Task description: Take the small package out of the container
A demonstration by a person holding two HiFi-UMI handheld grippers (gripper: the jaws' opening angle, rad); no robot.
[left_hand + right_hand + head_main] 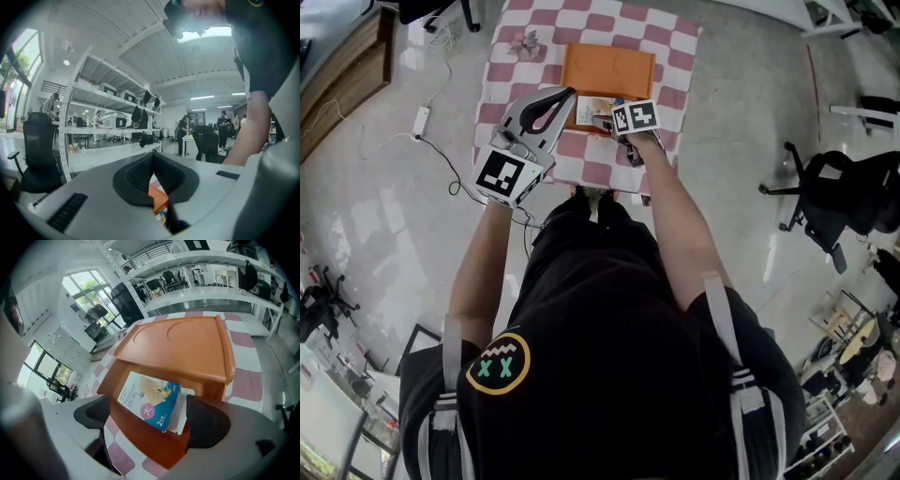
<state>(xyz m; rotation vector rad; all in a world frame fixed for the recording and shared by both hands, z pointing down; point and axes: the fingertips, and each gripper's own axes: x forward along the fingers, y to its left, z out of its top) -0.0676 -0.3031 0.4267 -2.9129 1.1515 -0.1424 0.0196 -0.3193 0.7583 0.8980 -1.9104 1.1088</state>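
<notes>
An orange container (607, 70) stands on the checkered table with its lid (183, 345) swung back. Inside leans the small package (150, 399), a white and blue box with a cartoon dog, in front of a white card; it also shows in the head view as a pale package (592, 106). My right gripper (145, 416) reaches into the container, one jaw on each side of the package. Its left pad stands clear of the package and its right pad is very near the card's edge. My left gripper (567, 92) hangs above the table's left front, shut and empty, with its pads (140, 171) meeting at the tips.
The pink and white checkered cloth (675, 56) covers a small table. A small pinkish object (525, 42) lies at its far left corner. On the floor are a power strip with a cable (420, 120) at the left and a black office chair (853, 202) at the right.
</notes>
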